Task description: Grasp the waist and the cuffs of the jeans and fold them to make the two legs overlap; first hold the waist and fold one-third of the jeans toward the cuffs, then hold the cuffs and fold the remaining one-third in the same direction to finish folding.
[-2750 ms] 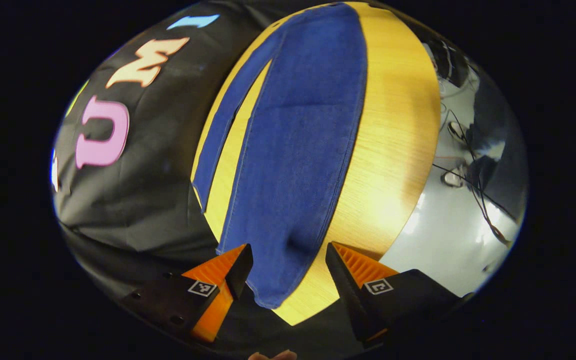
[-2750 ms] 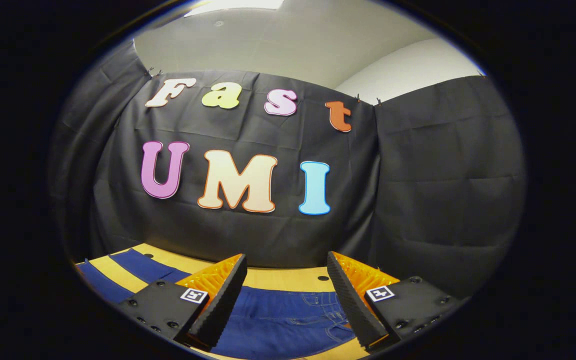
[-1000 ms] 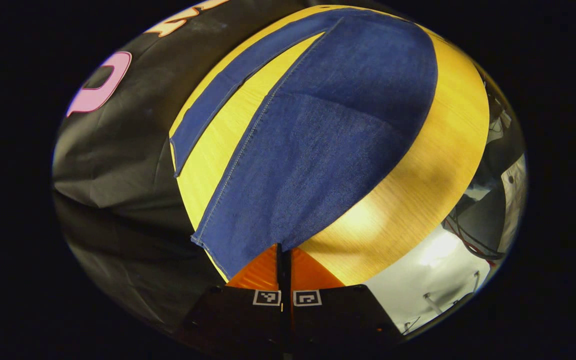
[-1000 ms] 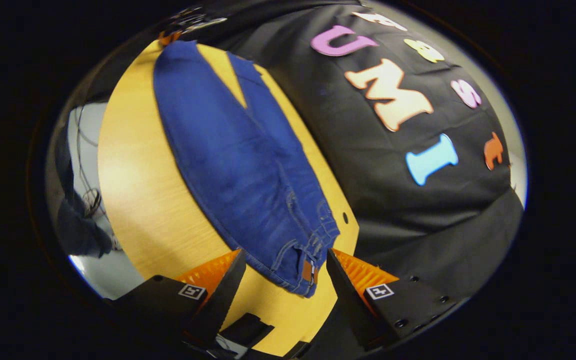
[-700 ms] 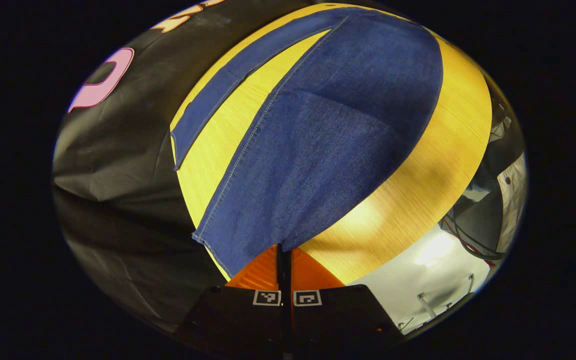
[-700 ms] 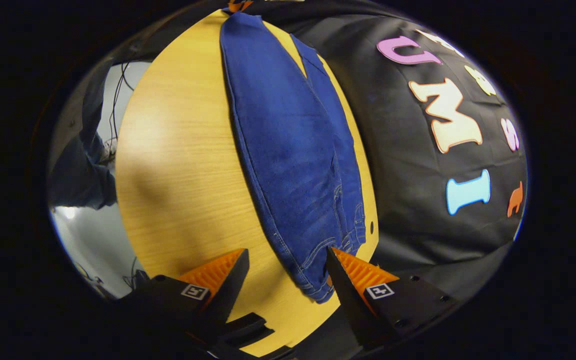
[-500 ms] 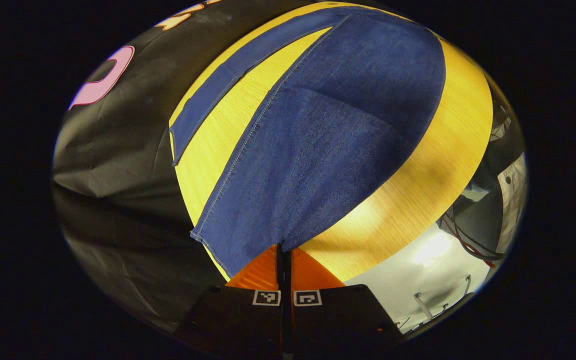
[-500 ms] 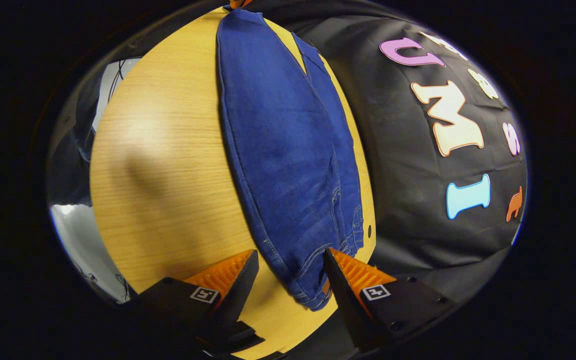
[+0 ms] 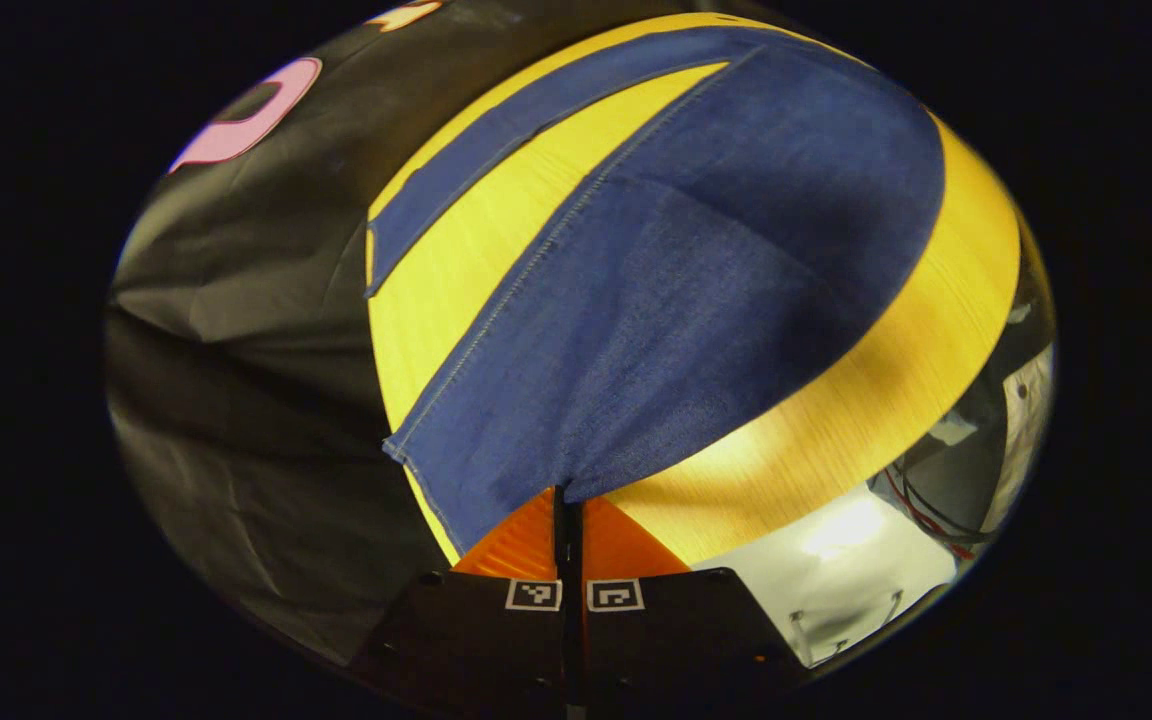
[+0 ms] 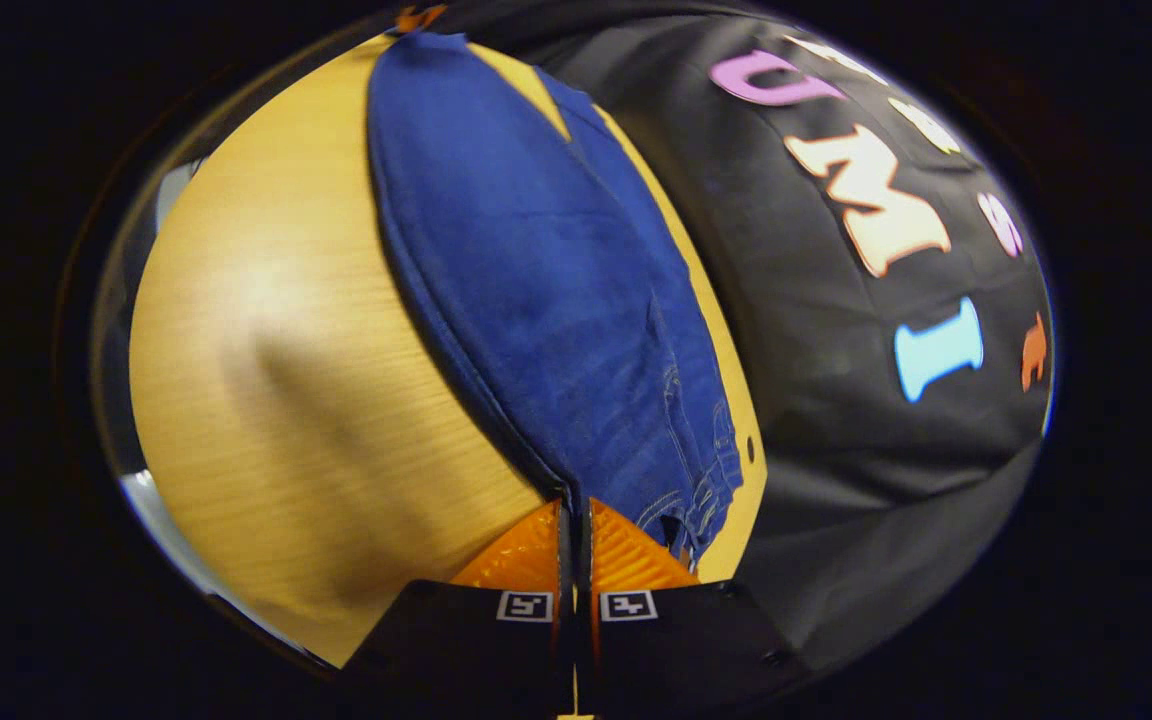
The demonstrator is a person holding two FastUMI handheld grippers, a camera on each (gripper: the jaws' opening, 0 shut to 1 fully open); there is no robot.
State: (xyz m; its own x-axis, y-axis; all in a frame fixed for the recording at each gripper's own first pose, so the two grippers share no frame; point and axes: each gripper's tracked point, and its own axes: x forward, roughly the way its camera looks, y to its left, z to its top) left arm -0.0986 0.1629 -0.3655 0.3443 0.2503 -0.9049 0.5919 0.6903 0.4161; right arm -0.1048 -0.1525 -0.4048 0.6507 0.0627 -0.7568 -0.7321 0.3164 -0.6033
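The jeans (image 9: 696, 290) lay stretched along the bench (image 9: 866, 400), the legs spread apart with bare bench between them. The left claw (image 9: 567, 497) sat at a cuff, the right claw (image 10: 572, 510) at the waist end, near the booth wall (image 10: 836, 420) behind the bench.

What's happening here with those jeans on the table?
A person is folding a pair of jeans laid flat on a wooden table, using a handheld gripper in each hand. The left gripper is shut on a cuff corner, and the right gripper is shut on the waist edge. The two legs lie spread apart, not yet overlapped.
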